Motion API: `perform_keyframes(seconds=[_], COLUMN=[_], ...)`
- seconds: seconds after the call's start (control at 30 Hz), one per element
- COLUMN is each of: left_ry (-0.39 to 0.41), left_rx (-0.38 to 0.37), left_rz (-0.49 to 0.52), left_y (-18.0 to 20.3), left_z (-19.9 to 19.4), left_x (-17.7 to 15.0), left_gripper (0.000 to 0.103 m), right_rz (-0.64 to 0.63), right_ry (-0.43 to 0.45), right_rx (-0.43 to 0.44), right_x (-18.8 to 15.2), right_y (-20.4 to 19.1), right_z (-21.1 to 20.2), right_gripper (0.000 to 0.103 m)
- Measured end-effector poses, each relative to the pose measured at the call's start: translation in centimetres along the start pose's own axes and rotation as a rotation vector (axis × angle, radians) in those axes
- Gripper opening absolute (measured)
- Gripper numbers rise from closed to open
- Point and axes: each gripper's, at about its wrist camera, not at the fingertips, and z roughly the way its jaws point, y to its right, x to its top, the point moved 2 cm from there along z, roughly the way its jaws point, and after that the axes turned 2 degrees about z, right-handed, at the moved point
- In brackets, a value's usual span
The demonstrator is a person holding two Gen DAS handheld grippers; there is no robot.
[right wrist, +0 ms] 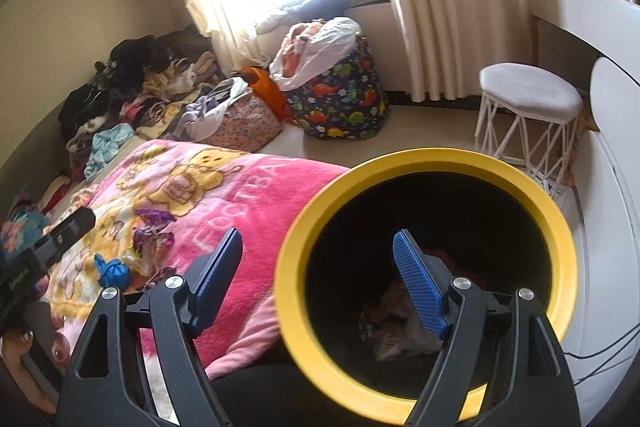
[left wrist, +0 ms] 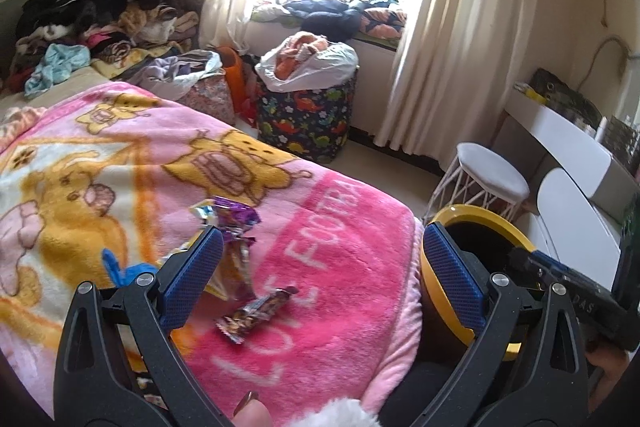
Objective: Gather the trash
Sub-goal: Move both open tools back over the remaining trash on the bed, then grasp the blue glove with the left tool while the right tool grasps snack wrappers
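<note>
Several crumpled snack wrappers lie on the pink cartoon blanket [left wrist: 340, 235]: a purple one [left wrist: 236, 217], a brown and silver one [left wrist: 256, 313], and a blue scrap [left wrist: 128, 271]. My left gripper [left wrist: 322, 231] hovers open over them with nothing between its blue pads. A black bin with a yellow rim [right wrist: 440, 157] stands at the bed's right edge, with some trash [right wrist: 400, 323] at its bottom. My right gripper [right wrist: 318, 233] is open at the bin's mouth. One finger is over the opening and the other over the blanket, and no pad presses on the rim.
A white wire-legged stool [right wrist: 528, 91] and a white desk [right wrist: 592, 11] stand to the right. A dinosaur-print basket [right wrist: 344, 107] with a white bag sits by the curtain [right wrist: 424, 7]. Piled clothes [left wrist: 100, 15] cover the far bed. A person's fingers [left wrist: 252, 411] show at the bottom.
</note>
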Motion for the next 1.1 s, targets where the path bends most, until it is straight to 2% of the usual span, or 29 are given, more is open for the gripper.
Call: perform_keyframes(seconds=[0.73,1.1], left_ry=[0.032,0.024], left_rx=[0.112,0.169], left_rz=[-0.116,-0.169], left_y=[-8.1,-12.0], left_z=[-2.0,-2.5], left_x=[0.2,-0.4], left_gripper=[0.092,0.092], right_rz=[-0.144,-0.212], right_ry=[-0.064,-0.107], right_rx=[0.13,0.199], right_x=[-0.6,-0.7], right_y=[-8.2,-12.3], right_z=[1.8,3.4], right_gripper=[0.075,0.075])
